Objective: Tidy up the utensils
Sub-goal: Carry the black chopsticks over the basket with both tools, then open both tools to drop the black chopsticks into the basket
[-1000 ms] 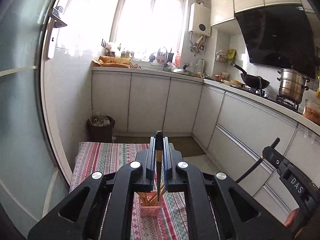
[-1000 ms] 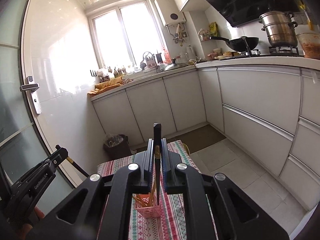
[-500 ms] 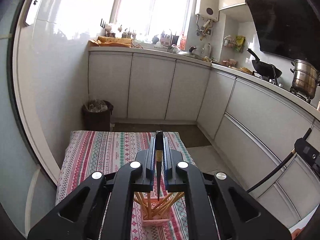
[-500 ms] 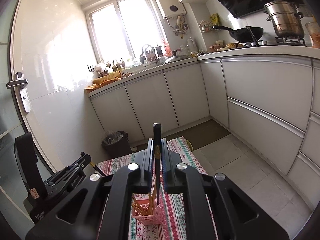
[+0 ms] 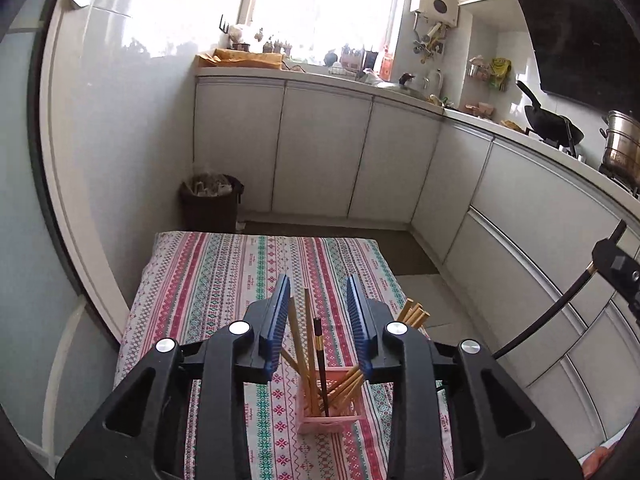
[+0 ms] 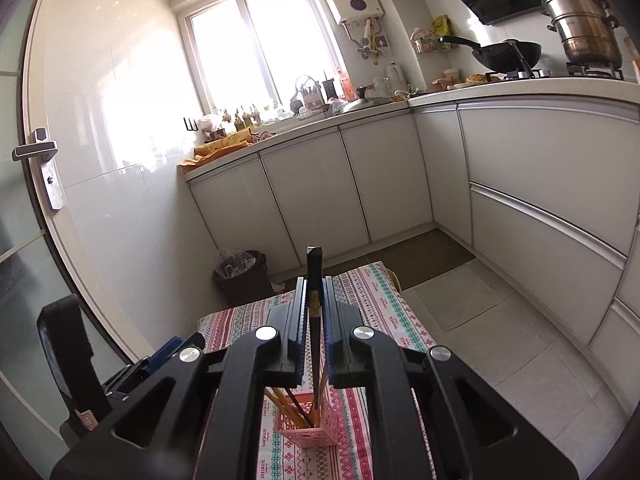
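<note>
A pink basket holder (image 5: 332,416) stands on the striped tablecloth (image 5: 224,272) and holds several wooden chopsticks (image 5: 308,344) and one black chopstick (image 5: 320,360). My left gripper (image 5: 318,296) is open above the holder, with the black chopstick standing free between its blue pads (image 5: 280,320). My right gripper (image 6: 314,292) is shut on a second black chopstick (image 6: 314,268), held upright above the same pink holder (image 6: 310,426). The right gripper also shows at the right edge of the left wrist view (image 5: 612,264).
A dark waste bin (image 5: 210,200) stands on the floor beyond the table. White cabinets (image 5: 320,152) run along the back and right. A wok (image 6: 508,56) and a steel pot (image 6: 584,28) sit on the stove. A glass door with a handle (image 6: 44,160) is at the left.
My left gripper has opened and let go of its black chopstick, which now stands in the pink holder. The right gripper stays shut on its chopstick.
</note>
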A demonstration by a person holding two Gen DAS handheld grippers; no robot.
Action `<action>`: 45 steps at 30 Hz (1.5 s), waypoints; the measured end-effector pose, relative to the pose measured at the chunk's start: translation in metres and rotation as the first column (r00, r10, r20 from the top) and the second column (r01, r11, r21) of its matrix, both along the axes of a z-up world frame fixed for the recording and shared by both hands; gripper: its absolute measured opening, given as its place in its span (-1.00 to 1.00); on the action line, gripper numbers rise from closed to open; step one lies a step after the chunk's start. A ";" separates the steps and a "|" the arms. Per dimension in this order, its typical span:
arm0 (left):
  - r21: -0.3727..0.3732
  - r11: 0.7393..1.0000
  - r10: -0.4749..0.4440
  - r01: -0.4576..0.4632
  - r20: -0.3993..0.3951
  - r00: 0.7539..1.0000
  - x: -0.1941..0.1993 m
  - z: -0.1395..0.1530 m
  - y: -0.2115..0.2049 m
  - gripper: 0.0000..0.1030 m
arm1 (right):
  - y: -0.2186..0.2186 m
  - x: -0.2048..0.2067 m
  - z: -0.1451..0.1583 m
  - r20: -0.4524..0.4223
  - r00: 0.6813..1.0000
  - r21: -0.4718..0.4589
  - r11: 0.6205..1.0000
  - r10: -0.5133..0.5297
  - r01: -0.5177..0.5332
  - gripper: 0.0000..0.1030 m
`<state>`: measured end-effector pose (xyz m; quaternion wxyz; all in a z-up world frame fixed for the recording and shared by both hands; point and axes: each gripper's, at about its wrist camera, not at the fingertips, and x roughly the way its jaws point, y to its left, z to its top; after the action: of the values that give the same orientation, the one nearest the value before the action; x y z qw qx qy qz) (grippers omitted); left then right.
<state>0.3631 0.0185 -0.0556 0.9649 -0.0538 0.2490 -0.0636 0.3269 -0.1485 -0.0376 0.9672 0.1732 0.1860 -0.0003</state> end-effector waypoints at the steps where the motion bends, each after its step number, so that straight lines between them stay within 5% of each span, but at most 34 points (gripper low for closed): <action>1: 0.003 1.000 0.018 -0.018 0.005 1.000 -0.003 0.004 0.005 -0.36 | 0.004 0.002 -0.002 0.002 1.000 0.002 1.000 0.008 -0.008 -0.86; 8: 0.078 0.989 0.129 -0.128 0.002 0.992 -0.010 0.002 0.031 -0.36 | 0.033 0.026 -0.032 -0.017 0.998 -0.016 0.998 0.055 -0.055 -0.86; 18: 0.072 0.981 0.182 -0.180 -0.028 0.983 -0.011 -0.008 0.059 -0.31 | 0.054 0.058 -0.086 -0.037 0.996 -0.058 0.994 0.086 -0.088 -0.83; 19: 0.072 0.980 0.187 -0.185 -0.026 0.982 -0.012 -0.008 0.061 -0.23 | 0.056 0.059 -0.087 -0.032 0.996 -0.065 0.994 0.085 -0.087 -0.77; 21: 0.072 0.977 0.203 -0.202 -0.008 0.979 -0.018 -0.004 0.063 -0.04 | 0.057 0.053 -0.083 -0.008 0.997 -0.084 0.993 0.079 -0.079 0.07; 23: 0.070 0.974 0.215 -0.216 0.016 0.976 -0.025 0.003 0.066 0.02 | 0.055 0.040 -0.072 0.055 0.997 -0.091 0.995 0.047 -0.042 0.36; 33: 0.053 0.978 0.197 -0.201 0.077 0.977 -0.078 0.036 0.049 0.40 | 0.035 -0.019 -0.023 0.104 0.992 -0.133 0.988 -0.065 0.079 0.77; 45: 0.075 0.990 0.115 -0.122 0.099 0.988 -0.151 0.046 0.010 0.78 | 0.003 -0.088 -0.011 0.032 0.990 -0.133 0.981 -0.136 0.139 0.87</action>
<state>0.2125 0.0280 -0.0097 0.9790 -0.0265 0.2020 0.0015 0.2388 -0.1457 -0.0489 0.9763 0.1200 0.1622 -0.0778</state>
